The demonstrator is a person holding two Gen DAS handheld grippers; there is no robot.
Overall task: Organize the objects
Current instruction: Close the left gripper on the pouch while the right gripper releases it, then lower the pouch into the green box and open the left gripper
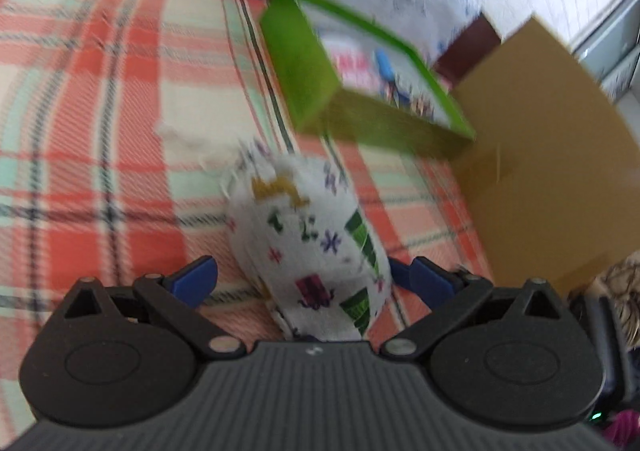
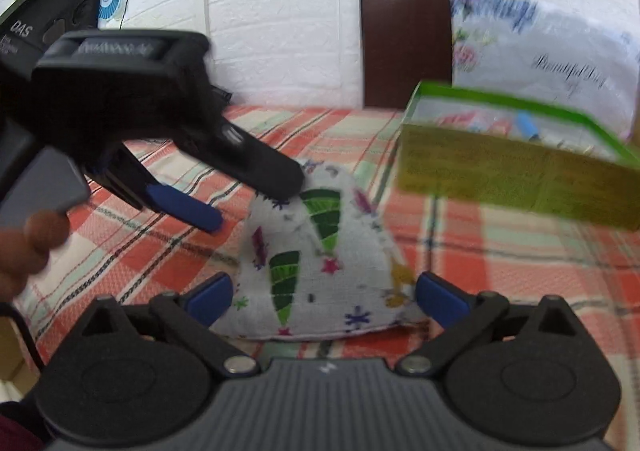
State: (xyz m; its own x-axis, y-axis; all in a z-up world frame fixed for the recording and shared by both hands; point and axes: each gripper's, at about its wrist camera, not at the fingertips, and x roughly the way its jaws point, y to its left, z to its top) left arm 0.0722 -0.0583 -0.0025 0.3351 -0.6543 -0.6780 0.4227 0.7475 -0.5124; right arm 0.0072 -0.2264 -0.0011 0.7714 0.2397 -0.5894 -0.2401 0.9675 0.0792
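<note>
The patterned cloth (image 2: pixel 320 259) lies bunched on the plaid bed (image 1: pixel 100 111), short of the green box (image 1: pixel 304 63) at the far edge. Both claws gape wide: right claw (image 2: pixel 324 297) straddles it, left claw (image 1: pixel 304 279) likewise (neither pinching). Close low on the folds. Its long axis runs toward the box.

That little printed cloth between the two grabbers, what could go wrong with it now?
Both grippers stand open, so the printed cloth lies loose on the plaid bedspread and its fold may slump. The left gripper reaches over its far end and might drag it askew. The green box sits close, easy to bump.
</note>
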